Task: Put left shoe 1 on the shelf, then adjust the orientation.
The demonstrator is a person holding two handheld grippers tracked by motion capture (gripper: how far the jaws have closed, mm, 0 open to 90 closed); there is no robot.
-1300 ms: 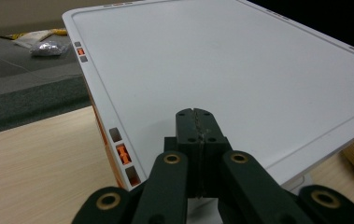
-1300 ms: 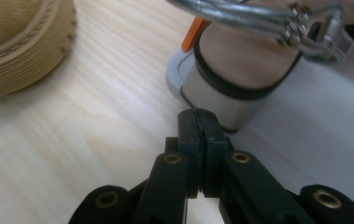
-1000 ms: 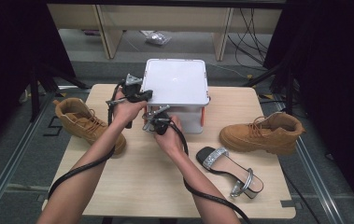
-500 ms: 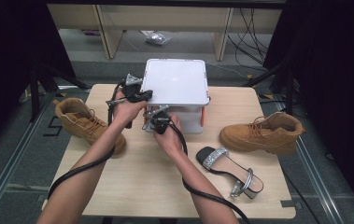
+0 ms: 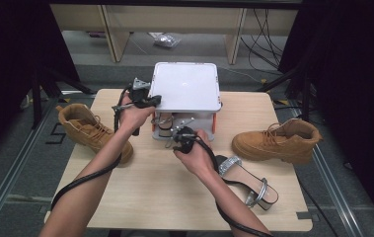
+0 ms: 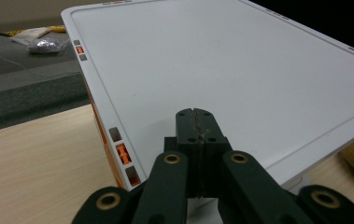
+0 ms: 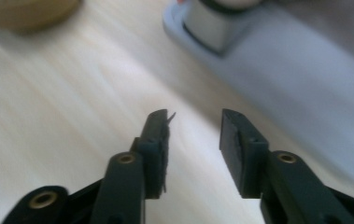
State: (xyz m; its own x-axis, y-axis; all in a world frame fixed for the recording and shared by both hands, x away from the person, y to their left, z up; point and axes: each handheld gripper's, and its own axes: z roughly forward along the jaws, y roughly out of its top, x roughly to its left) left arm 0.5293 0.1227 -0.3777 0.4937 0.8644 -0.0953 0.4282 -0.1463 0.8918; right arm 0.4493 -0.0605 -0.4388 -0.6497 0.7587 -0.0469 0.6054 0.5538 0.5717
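A white box with a flat lid (image 5: 187, 86) stands at the table's far middle, its front open. Inside it I see a silver sandal (image 5: 165, 126). My left gripper (image 5: 155, 100) is shut, its tips lying on the lid's (image 6: 221, 60) front left corner; in the left gripper view the gripper (image 6: 197, 114) has its jaws pressed together with nothing between them. My right gripper (image 5: 172, 136) is open, low over the table just in front of the box. In the right gripper view the gripper (image 7: 194, 122) is empty, and the sandal's heel (image 7: 214, 23) sits on the box's base (image 7: 305, 93) ahead.
A second silver sandal (image 5: 246, 180) lies on the wooden table (image 5: 165, 197) at the front right. One tan boot (image 5: 91, 129) lies at the left edge and another (image 5: 276, 140) at the right. Desks and cables stand behind the table.
My right gripper has drawn back a little from the box's front, toward the person. The left gripper has stayed on the lid.
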